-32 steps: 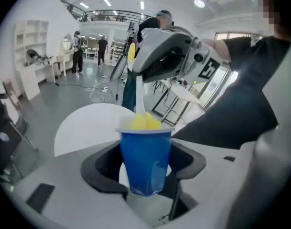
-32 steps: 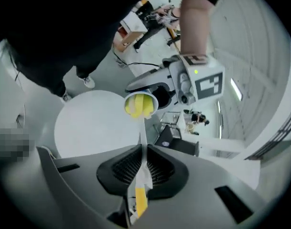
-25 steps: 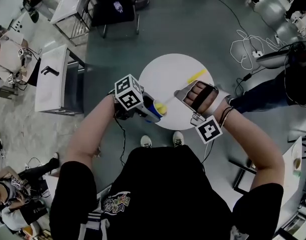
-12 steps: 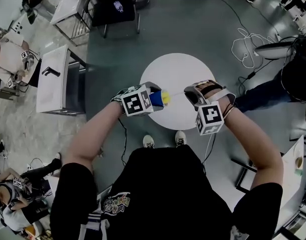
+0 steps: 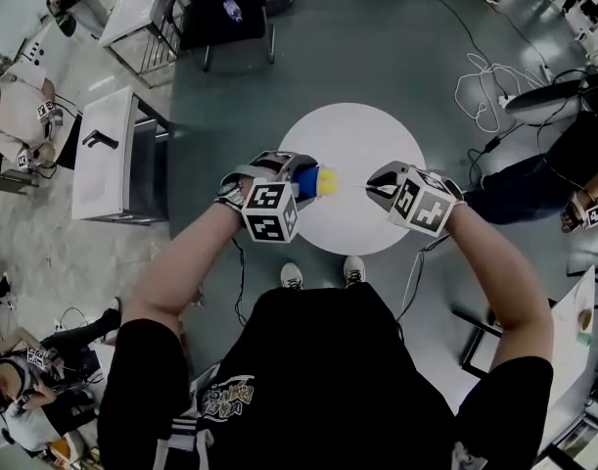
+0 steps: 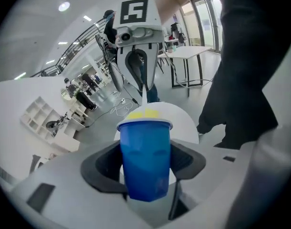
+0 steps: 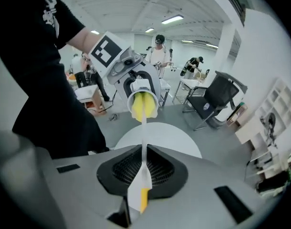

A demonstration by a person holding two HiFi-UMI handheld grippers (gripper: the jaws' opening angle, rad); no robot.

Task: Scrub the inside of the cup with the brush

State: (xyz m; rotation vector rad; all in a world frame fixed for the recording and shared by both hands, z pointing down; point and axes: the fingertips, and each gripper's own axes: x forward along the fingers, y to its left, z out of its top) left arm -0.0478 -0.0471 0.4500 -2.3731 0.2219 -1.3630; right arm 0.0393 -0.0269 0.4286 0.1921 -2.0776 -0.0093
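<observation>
Cup clamped in wide-set left tongs | brush handle pinched in near-closed right tongs | brush laid along cup's axis, head inside mouth, frame centre.

The person wears a black short-sleeved T-shirt with a pale printed graphic and white shoes. The grey left gripper and grey right gripper each carry black ribbed jaw pads, a white cube with black square markers and a thin trailing cable

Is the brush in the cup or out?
In: the yellow brush head sits inside the mouth of the blue plastic cup.
</observation>
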